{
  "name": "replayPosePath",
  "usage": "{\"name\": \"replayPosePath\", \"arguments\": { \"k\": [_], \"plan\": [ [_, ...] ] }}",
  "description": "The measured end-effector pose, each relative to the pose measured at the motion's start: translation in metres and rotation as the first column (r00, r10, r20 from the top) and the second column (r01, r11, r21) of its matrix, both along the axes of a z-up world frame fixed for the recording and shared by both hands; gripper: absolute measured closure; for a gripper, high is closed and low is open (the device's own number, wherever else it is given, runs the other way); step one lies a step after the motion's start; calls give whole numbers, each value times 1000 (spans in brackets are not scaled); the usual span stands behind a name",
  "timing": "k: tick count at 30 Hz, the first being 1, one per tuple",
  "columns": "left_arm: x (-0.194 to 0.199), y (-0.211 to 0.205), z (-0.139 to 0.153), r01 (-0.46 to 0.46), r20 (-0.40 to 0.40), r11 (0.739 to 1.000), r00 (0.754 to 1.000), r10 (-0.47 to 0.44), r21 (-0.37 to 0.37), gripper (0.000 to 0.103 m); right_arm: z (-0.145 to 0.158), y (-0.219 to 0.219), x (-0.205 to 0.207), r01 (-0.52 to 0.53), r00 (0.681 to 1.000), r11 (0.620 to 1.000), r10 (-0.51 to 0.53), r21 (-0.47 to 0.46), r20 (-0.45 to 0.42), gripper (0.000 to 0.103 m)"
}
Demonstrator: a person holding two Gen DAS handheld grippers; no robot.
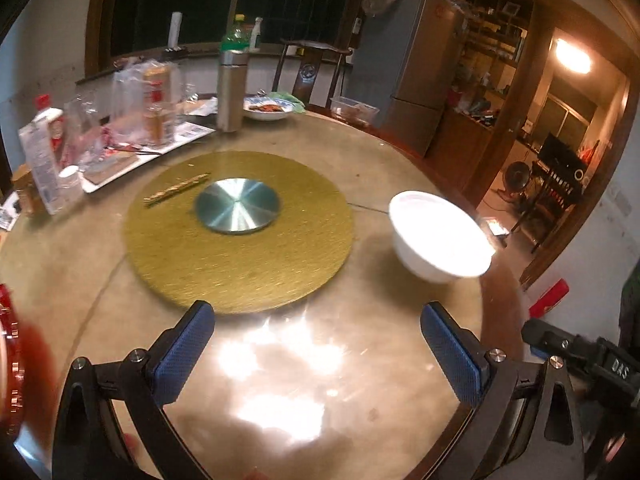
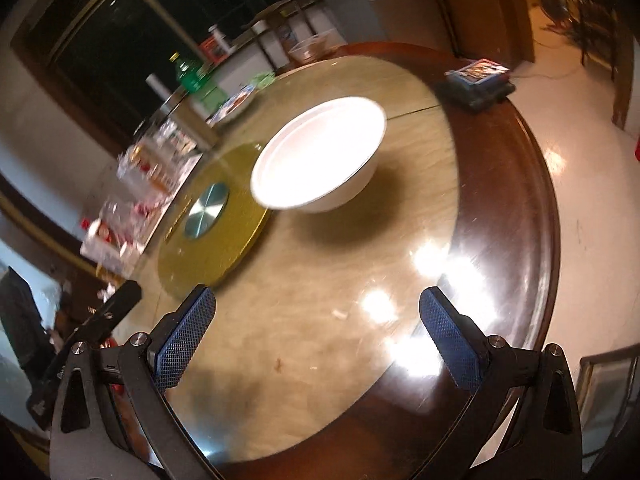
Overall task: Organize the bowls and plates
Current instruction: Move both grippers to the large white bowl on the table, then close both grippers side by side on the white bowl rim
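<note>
Ahead of your right hand-held gripper (image 2: 316, 336), almost dead centre between its spread, empty blue pads, the round white ceramic bowl (image 2: 320, 156) sits upright on the glass-topped round table (image 2: 500, 208), its near rim well apart from the fingertips. From your left hand-held gripper (image 1: 318, 354), also spread wide and holding nothing, the same bowl (image 1: 438, 236) lies off to the right, so you judge the right hand nearer and better lined up. Being round, it offers no long axis; any rim point serves. Only the right view shows the bowl touching the gold turntable disc (image 2: 208, 252); the left view shows a gap.
</note>
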State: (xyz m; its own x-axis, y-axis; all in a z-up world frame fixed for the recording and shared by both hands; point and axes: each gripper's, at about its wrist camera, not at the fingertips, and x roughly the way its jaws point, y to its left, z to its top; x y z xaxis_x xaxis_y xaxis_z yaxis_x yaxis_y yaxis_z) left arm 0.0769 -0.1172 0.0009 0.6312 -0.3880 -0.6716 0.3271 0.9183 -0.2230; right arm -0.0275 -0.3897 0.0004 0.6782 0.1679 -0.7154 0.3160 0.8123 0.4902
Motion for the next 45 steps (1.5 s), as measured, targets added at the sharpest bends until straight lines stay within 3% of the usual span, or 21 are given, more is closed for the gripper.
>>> {"name": "replayPosePath", "arguments": {
  "k": [12, 19, 23, 32, 42, 45],
  "plan": [
    [31, -56, -2, -11, -31, 999, 999, 10, -32, 0, 4, -47, 38, 76, 997, 990, -77, 122, -1, 0],
    [44, -82, 0, -28, -9, 999, 1000, 28, 29, 0, 3, -60, 67, 56, 998, 983, -53, 174, -24, 0],
    [52, -90, -8, -20, -14, 998, 1000, 21, 57, 0, 1, -63, 78, 77, 997, 985, -72, 157, -39, 2],
    [60, -98, -19, 15, -51, 997, 999, -11, 82, 0, -13, -65, 100, 88, 995, 973, -77, 212, -61, 4],
    [69, -108, -15, 32, -49, 997, 998, -28, 76, 0, -11, -62, 110, 89, 993, 987, -78, 134, -83, 4],
    [70, -119, -16, 77, -52, 993, 996, -72, 87, 1, -13, -65, 112, 87, 993, 985, -74, 147, -87, 16]
  ]
}}
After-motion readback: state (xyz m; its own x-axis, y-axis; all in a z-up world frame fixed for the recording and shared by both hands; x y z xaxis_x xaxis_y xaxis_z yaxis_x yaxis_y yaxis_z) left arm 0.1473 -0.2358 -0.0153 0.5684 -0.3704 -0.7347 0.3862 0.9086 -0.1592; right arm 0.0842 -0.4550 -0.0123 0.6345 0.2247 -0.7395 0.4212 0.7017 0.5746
